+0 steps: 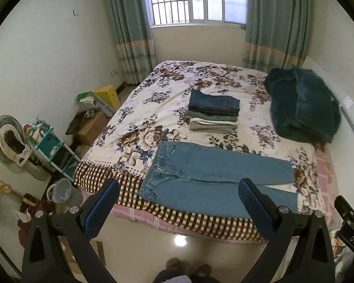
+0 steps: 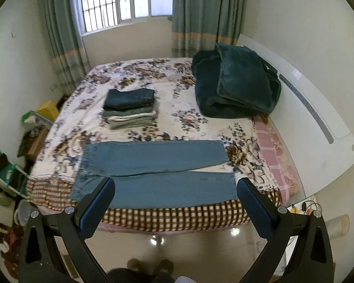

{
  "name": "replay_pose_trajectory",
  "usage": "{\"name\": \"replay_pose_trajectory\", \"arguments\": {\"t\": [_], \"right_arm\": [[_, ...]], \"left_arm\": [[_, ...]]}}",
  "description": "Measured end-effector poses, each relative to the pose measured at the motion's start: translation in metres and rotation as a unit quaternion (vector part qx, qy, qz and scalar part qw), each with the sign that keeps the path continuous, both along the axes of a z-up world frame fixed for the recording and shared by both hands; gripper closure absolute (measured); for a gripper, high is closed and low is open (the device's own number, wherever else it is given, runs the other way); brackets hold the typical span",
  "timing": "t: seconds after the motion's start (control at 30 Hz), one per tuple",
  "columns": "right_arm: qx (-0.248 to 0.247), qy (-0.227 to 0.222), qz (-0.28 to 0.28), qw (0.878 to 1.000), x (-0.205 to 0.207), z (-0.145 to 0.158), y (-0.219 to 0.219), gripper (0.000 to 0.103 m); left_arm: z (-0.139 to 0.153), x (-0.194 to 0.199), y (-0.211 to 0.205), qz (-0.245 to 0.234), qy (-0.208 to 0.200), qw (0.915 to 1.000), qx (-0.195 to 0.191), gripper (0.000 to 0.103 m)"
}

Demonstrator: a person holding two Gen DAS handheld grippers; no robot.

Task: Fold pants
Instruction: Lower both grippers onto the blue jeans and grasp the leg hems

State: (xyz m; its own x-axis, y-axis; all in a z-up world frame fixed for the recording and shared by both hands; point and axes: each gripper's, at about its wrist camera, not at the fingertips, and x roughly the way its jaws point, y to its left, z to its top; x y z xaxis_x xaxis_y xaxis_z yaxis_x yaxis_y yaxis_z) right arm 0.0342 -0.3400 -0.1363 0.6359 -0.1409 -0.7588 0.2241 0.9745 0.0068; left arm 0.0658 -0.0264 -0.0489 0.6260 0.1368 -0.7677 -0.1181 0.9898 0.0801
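Denim is floppy and fairly heavy, so the pants should drape and slide little; the waistband and hems look like the firmest places to pinch. The left gripper and the right gripper hang spread wide and hold nothing, short of the bed's near edge. The pants lie flat along that edge beyond the fingers, untouched, legs side by side. Farther toward the middle sits a stack of folded clothes, with a dark green blanket toward the far right corner.
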Motion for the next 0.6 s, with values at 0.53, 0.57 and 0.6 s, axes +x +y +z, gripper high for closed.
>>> {"name": "replay_pose_trajectory", "arguments": {"t": [0.53, 0.57, 0.6], "right_arm": [[0.092, 0.162, -0.117, 0.976, 0.298, -0.227, -0.143, 0.0], [0.102, 0.172, -0.128, 0.971, 0.319, -0.248, -0.148, 0.0], [0.114, 0.183, -0.141, 0.966, 0.339, -0.269, -0.157, 0.0]], "left_arm": [[-0.209, 0.277, -0.038, 0.048, 0.201, 0.9784, -0.012, 0.0], [-0.227, 0.295, -0.039, 0.055, 0.214, 0.9751, -0.018, 0.0], [-0.245, 0.312, -0.041, 0.064, 0.229, 0.9712, -0.023, 0.0]]}}
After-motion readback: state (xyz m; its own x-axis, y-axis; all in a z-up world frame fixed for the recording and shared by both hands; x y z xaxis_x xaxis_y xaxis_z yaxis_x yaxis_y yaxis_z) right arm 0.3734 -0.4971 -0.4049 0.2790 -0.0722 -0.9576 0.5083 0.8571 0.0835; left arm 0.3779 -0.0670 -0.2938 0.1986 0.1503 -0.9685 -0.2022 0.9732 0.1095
